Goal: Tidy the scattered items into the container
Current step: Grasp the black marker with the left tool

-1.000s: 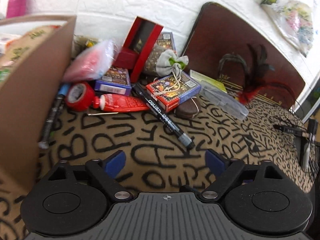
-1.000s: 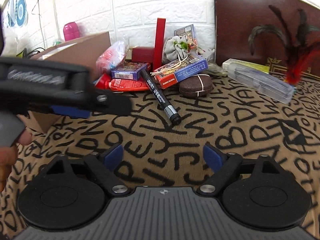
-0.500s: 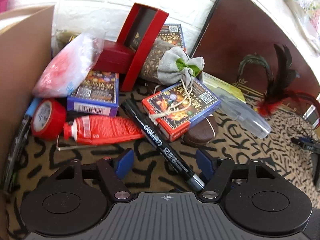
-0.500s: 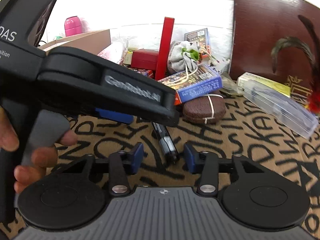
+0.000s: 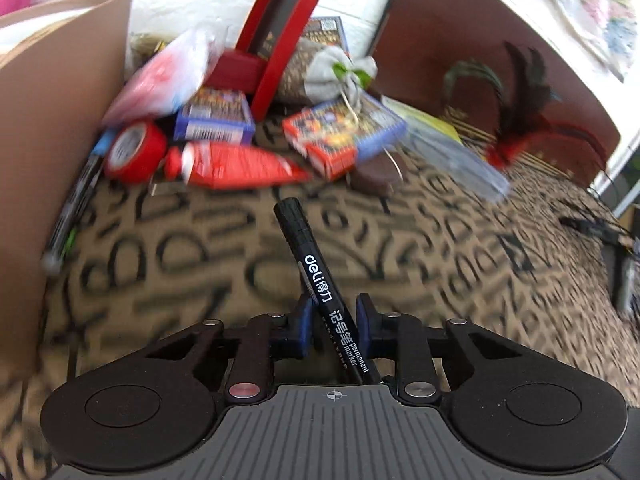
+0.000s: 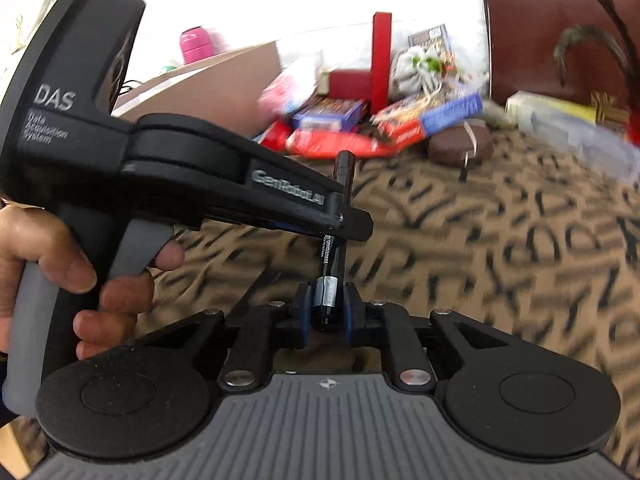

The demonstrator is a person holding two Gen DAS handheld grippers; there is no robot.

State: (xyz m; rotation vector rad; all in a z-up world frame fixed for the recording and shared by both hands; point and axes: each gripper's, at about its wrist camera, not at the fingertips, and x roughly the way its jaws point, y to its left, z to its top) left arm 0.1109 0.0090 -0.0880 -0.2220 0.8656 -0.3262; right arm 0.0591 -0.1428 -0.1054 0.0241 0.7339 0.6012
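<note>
The left gripper [image 5: 331, 316] has the black marker [image 5: 310, 264] between its blue pads [image 5: 304, 320], and its jaws are closing on the barrel. In the left wrist view the marker points from the jaws toward 11 o'clock, with its cap end lifted above the patterned cloth [image 5: 440, 264].

The right gripper [image 6: 326, 312] is clamped on the other end of the same marker [image 6: 335, 256]; its pads [image 6: 347, 312] press the grey band near the tip. In the right wrist view the left gripper [image 6: 348, 226] comes in from 9 o'clock and crosses the marker in the middle. A hand [image 6: 80, 268] holds its grey handle at the 9 o'clock edge.

The cardboard box [image 5: 52, 128] stands at 9 to 10 o'clock in the left view. Beside it, at 11 o'clock, lie a red tape roll [image 5: 134, 152] and a red tube [image 5: 236, 166]. Toward 12 o'clock there are card packs [image 5: 340, 136], a grey pouch [image 5: 340, 72] and an open red case [image 5: 276, 40]. These things are blurred. A red and black feather [image 5: 532, 120] lies at 2 o'clock, in front of a brown board [image 5: 440, 32].
</note>
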